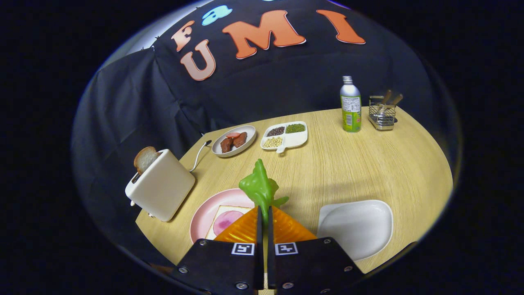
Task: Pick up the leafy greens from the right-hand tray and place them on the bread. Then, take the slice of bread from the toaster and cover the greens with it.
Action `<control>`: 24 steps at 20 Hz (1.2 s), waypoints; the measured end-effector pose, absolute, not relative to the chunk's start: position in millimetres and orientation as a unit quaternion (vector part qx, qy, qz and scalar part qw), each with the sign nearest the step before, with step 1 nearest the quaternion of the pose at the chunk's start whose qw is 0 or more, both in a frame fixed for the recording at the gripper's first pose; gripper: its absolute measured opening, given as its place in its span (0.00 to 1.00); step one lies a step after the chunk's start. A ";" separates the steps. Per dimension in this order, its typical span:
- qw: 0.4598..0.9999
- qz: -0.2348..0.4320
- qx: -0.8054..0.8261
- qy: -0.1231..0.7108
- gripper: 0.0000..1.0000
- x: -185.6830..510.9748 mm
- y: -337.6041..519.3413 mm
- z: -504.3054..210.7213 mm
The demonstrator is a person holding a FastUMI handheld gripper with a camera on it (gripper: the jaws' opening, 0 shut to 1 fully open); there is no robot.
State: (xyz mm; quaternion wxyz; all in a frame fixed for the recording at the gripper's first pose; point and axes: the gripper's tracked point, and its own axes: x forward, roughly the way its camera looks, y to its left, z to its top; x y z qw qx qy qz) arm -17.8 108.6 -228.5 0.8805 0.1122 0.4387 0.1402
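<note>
The claw (264, 213) is closed on the leafy greens (260, 188), both fingers pinching the stem so the leaves stand up just ahead of the tips. The white tray (356, 225) to its right lies bare, so the carry seems under way. Next comes a shift left and down over the bread (225, 221) on the pink plate (204, 217), then letting go. The toaster (161, 188), its slice (144, 159) poking up, waits further left. Beyond, the pale wooden counter (368, 164) holds dishes, a bottle and a wire rack against black cloth.
</note>
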 end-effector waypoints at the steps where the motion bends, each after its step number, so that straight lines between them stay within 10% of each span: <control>1: 0.880 0.145 0.109 0.438 0.04 -17.4 113.6 -229.1; 24: 0.846 0.231 0.061 0.477 0.21 -43.3 206.1 -261.5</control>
